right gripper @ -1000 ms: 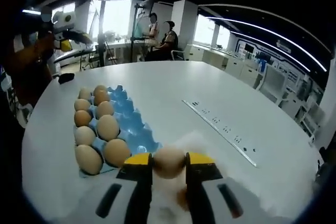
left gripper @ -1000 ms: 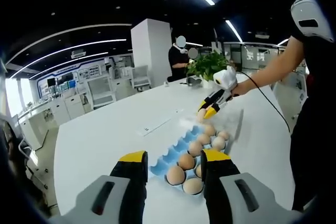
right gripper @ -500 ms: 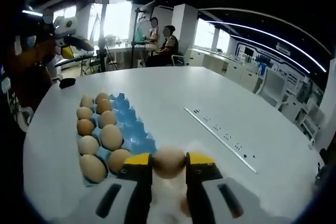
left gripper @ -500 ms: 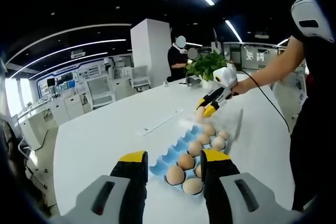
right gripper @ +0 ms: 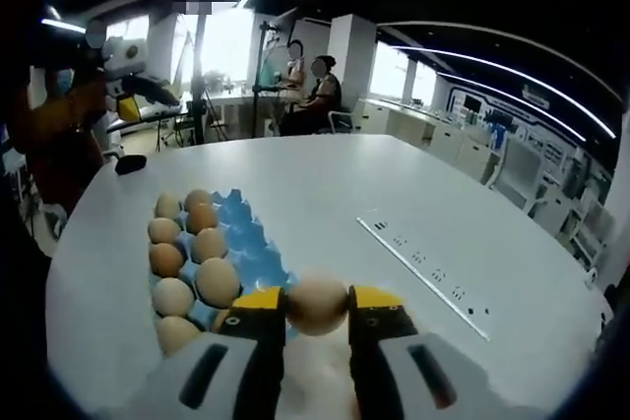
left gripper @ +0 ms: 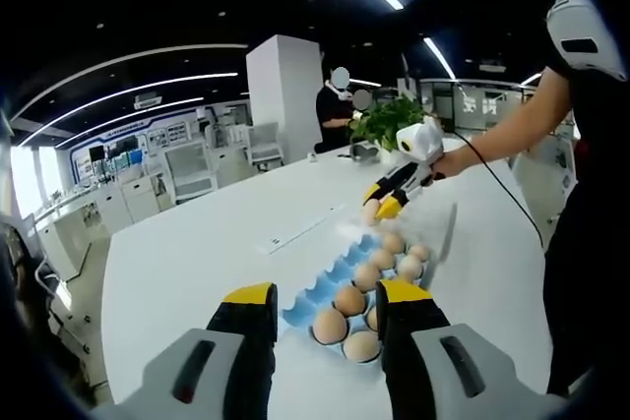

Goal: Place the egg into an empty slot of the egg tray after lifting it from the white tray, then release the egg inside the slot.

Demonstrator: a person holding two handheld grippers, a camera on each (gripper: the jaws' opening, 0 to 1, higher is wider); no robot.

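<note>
A blue egg tray (left gripper: 307, 304) lies on the white table, its right-hand rows filled with several brown eggs and its left slots bare. My right gripper (left gripper: 378, 208) hovers above the tray's far end, shut on a brown egg (left gripper: 369, 212). Seen from the right gripper view, that egg (right gripper: 317, 304) sits pinched between the yellow-tipped jaws of my right gripper (right gripper: 317, 306), with the blue egg tray (right gripper: 252, 243) just ahead and to the left. A blurred white tray (left gripper: 347, 230) lies by the tray's far end. My left gripper (left gripper: 326, 296) is held open over the table's near side, holding nothing.
A long flat power strip (right gripper: 425, 269) is set into the table right of the tray. A potted plant (left gripper: 392, 121) stands at the table's far edge. Two people (right gripper: 307, 77) sit beyond the table. A person's arm (left gripper: 502, 135) reaches in from the right.
My right gripper has risen slightly with the egg and shifted a little along the blue tray. My left gripper has not moved.
</note>
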